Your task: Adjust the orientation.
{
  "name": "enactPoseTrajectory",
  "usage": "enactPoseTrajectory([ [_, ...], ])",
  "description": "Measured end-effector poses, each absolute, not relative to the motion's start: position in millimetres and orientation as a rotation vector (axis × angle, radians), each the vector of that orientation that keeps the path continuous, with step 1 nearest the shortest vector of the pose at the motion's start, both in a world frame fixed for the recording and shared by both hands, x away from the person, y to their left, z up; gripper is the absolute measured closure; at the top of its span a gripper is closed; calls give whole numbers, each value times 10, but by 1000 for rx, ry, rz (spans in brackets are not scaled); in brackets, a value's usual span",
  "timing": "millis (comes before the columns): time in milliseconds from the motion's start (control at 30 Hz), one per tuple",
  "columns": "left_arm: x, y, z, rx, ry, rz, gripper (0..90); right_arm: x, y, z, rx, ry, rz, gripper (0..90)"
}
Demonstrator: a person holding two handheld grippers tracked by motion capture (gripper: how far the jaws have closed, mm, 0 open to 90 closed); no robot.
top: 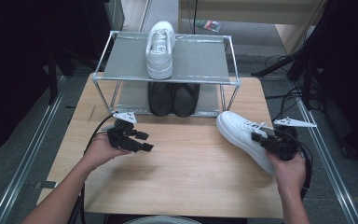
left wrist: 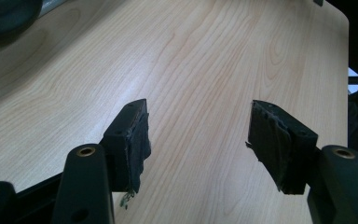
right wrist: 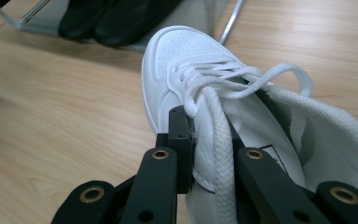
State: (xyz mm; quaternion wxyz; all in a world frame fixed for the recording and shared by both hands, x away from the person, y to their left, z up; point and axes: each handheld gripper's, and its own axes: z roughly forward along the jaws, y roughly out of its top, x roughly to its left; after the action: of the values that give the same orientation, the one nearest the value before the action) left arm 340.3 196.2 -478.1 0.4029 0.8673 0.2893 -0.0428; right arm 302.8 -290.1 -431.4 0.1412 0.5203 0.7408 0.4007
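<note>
A white sneaker (top: 240, 133) lies on the wooden table (top: 186, 177) at the right, toe toward the rack. My right gripper (top: 265, 140) is shut on its side wall near the laces; in the right gripper view the jaws pinch the white sneaker (right wrist: 186, 79) with a lace draped over them at my right gripper (right wrist: 209, 140). A matching white sneaker (top: 161, 46) stands on the rack's top shelf. A pair of black shoes (top: 173, 99) sits on the lower shelf. My left gripper (top: 142, 141) hovers open over the table's left part, and my left gripper (left wrist: 198, 135) has bare wood between its pads.
The metal two-tier shoe rack (top: 121, 58) stands at the table's far side. Cables (top: 279, 100) run on the floor at the right. Bare wood stretches between the two grippers and toward the near edge.
</note>
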Motion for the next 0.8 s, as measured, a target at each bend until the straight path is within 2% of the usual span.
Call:
enactPoseTrajectory([
  [800, 3199, 2091, -4780, 2164, 783, -38, 393, 3173, -1636, -4434, 1151, 2478, 1256, 834],
])
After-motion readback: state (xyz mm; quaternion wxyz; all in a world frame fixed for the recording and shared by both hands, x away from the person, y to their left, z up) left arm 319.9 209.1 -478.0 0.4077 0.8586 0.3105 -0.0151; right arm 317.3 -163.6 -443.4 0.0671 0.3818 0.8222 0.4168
